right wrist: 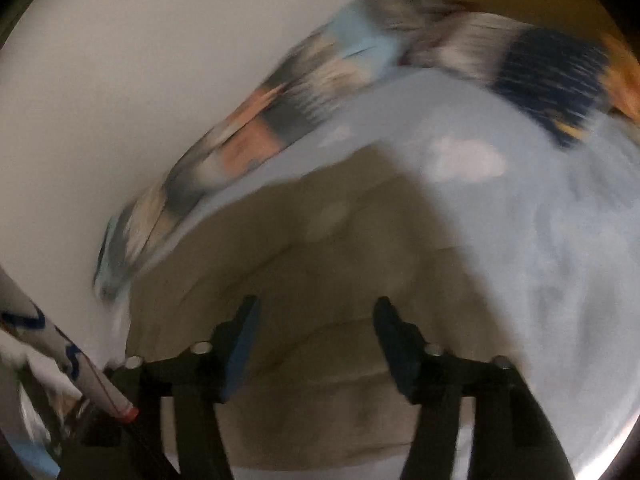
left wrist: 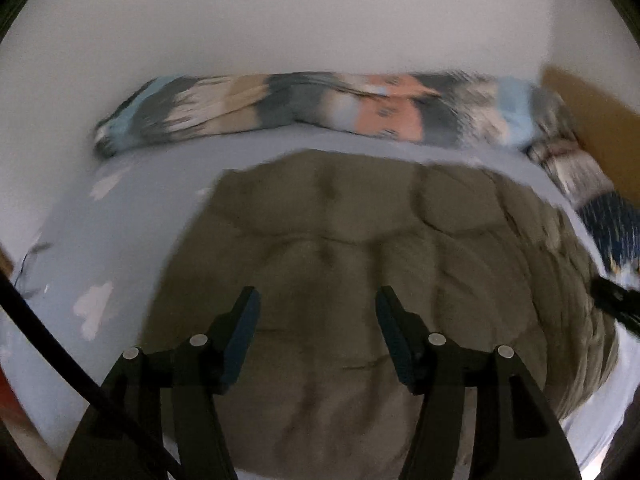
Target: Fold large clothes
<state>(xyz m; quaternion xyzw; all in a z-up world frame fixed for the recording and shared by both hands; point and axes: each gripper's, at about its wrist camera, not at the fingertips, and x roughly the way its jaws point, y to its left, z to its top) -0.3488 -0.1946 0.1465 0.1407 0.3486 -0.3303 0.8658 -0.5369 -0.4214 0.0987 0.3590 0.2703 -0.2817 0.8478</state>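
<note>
A large olive-brown garment lies spread and creased on a light blue bed sheet. My left gripper hovers over its near middle, fingers apart, nothing between them. In the right wrist view the same garment looks tan and fills the lower centre, its far edge on the sheet. My right gripper is over it, jaws apart and empty. Both views are blurred.
A rolled patterned quilt lies along the white wall behind the garment. A brown board stands at the right. A black cable crosses the lower left. A blurred black object pokes in from the right. A patterned sleeve shows lower left.
</note>
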